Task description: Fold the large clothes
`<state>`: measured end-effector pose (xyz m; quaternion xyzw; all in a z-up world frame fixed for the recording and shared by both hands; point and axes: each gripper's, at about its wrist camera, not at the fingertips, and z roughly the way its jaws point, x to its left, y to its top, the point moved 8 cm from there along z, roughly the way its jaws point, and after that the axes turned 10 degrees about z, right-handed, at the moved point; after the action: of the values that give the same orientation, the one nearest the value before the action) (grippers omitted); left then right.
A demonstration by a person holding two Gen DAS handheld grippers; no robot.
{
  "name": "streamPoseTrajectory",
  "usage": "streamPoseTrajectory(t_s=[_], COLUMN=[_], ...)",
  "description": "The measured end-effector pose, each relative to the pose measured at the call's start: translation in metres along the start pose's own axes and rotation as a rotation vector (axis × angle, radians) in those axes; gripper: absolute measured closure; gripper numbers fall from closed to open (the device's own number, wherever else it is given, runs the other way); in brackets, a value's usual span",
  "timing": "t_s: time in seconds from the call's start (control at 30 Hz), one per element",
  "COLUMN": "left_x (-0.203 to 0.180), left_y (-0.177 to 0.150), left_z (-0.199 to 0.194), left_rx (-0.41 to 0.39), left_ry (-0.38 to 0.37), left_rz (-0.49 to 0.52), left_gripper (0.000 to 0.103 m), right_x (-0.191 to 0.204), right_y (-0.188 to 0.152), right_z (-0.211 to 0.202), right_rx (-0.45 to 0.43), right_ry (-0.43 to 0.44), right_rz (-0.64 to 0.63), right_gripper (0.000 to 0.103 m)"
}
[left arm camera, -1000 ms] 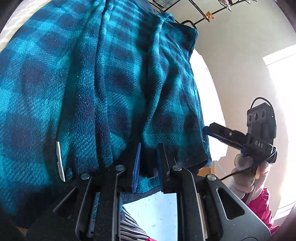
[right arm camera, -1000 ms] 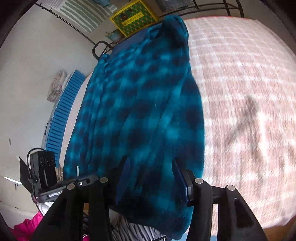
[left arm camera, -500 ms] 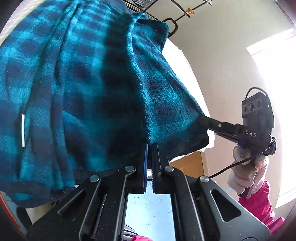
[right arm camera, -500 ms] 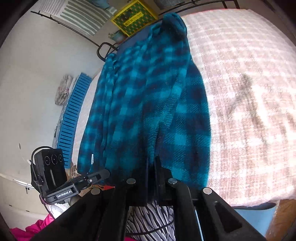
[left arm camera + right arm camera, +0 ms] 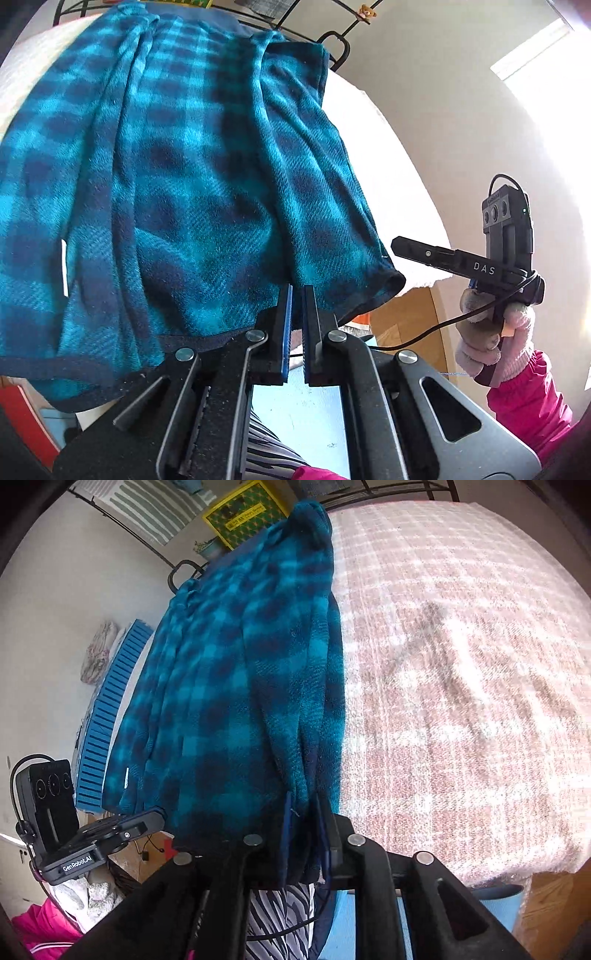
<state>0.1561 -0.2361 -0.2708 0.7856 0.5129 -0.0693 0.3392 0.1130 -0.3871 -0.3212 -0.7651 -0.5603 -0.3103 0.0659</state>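
Since the earlier frame, both grippers have closed. On the pink checked bedspread [image 5: 461,686], the teal plaid garment [image 5: 192,184] is being pinched at its near hem by the left gripper [image 5: 297,295] and right gripper [image 5: 306,805].

The letters "DAS" stood in white on the right gripper [image 5: 400,246], and "GenRobot.AI" was printed on the left gripper [image 5: 157,818].
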Motion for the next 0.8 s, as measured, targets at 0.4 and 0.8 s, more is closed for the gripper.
streamPoseTrajectory(t_s=[0.4,0.8], left_x=[-0.016,0.008], left_y=[0.036,0.028], left_z=[0.042,-0.007], left_rx=[-0.001,-0.038], left_ry=[-0.017,-0.035], left_rz=[0.118,0.06], left_gripper=[0.102,0.102], right_x=[-0.004,0.051], right_y=[-0.019,-0.005], right_z=[0.02,-0.016], right_rx=[0.04,-0.057], right_ry=[0.074,0.058], right_rz=[0.081,0.022], right_gripper=[0.083,0.097])
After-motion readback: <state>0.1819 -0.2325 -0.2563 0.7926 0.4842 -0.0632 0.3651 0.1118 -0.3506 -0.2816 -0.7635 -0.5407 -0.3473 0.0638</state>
